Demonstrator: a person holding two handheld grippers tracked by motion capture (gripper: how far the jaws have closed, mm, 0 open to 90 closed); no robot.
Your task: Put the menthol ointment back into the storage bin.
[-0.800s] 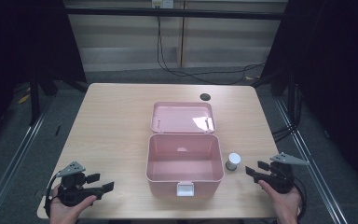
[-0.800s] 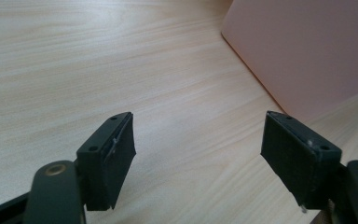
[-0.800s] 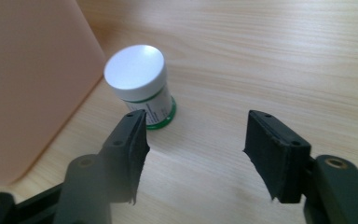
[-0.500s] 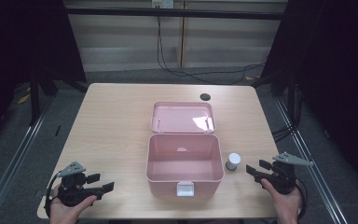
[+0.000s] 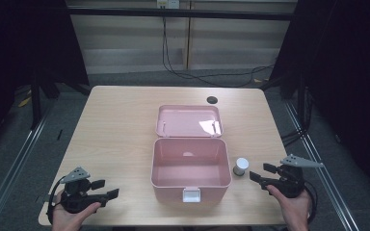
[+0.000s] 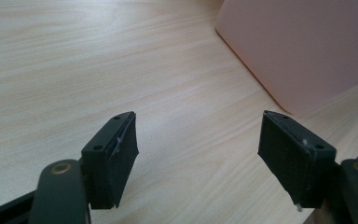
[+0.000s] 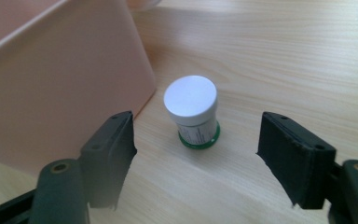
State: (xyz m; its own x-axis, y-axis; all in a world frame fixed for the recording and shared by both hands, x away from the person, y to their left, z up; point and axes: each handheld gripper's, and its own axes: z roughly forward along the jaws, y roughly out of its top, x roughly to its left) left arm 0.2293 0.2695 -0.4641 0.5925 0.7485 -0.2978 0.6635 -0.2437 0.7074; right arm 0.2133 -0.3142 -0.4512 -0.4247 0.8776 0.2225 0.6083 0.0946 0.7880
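Since the earlier frame the right gripper (image 5: 259, 173) has edged slightly toward the open pink plastic box (image 5: 191, 169). Its jaws gape wide, empty, aimed at the small white-capped jar (image 7: 192, 111), upright beside the box's right wall. The left gripper (image 5: 107, 189), also wide, rests left of the box. Nothing is grasped; judging by this, the pick-up remains.

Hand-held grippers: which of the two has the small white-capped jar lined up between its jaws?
The right hand-held gripper. Its open jaws point at the white-capped jar standing beside the pink box; the left hand-held gripper faces bare table.
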